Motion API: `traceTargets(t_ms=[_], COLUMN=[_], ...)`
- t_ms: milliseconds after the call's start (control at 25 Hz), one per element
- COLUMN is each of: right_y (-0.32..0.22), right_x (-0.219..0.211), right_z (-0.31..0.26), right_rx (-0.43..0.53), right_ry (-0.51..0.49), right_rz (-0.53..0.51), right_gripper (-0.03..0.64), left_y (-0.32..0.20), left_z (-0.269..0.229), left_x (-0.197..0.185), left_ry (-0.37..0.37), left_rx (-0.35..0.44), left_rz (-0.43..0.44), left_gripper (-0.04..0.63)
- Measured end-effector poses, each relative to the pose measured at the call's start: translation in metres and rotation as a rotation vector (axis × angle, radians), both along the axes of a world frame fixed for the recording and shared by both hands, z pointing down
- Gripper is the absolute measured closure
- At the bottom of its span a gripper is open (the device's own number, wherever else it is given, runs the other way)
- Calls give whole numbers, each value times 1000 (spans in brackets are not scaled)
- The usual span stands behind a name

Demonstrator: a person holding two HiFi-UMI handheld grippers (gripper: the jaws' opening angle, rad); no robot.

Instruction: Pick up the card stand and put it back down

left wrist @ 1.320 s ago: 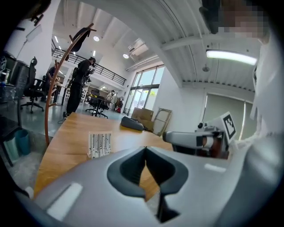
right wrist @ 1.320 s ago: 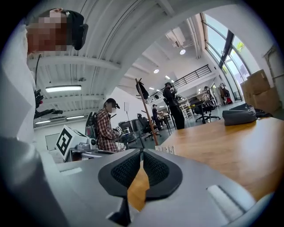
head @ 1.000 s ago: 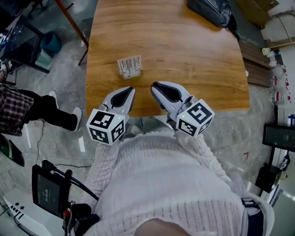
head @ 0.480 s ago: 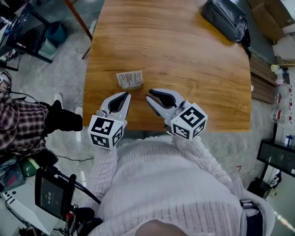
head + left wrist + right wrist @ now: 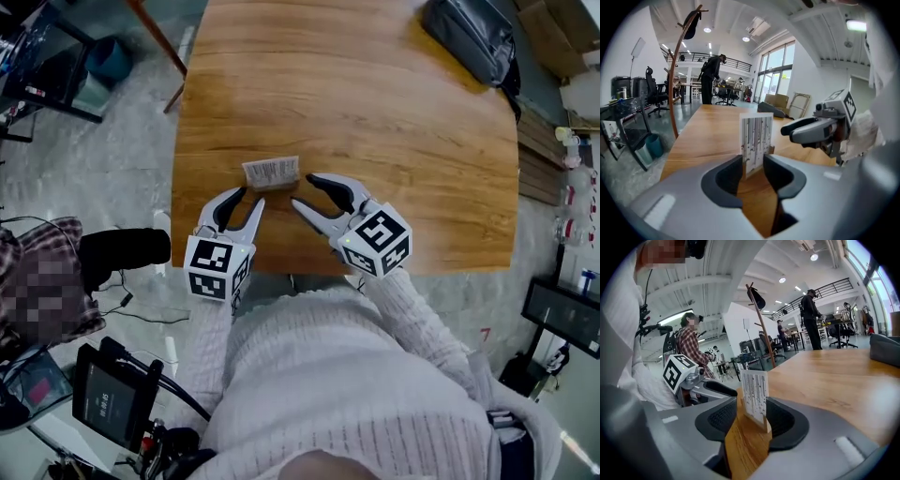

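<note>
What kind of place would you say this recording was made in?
Probably an open-plan office or lab workspace, with a hall-like interior: a long wooden table, office chairs at the side, and a railed mezzanine next to tall windows.

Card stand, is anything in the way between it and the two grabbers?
Nothing visible. Only bare table lies between the card stand and the left gripper and right gripper. Both grippers' jaws have just been opening, with nothing between them.
</note>
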State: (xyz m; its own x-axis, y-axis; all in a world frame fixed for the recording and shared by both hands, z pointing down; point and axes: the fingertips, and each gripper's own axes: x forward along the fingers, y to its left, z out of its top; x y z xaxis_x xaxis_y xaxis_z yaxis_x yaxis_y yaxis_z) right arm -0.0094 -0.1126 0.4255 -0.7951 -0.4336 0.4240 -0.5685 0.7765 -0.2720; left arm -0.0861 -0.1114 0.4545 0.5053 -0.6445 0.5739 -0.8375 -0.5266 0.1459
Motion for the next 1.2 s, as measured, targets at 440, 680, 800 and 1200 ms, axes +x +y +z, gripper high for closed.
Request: traceTargets(t_ms=[440,680,800,1200], right_y=[-20,-29,-30,-33], right_x=[-13,-24,-24,-25], right_z=[67,93,96,99], right_rx=[-13,-15,-7,-5], right_ry=[208,296,324,331], right_rz=[-78,-133,-149,-141], right_gripper=[350,347,348,370], left_y=[-23,-33,-32,-29], left_z=[52,67,65,66], left_x=[9,11,14,18], left_ry=[-149,-160,-154,-182], left_rx=[11,7,7,7], left_rz=[171,223,254,279], left_gripper=[301,298,301,342])
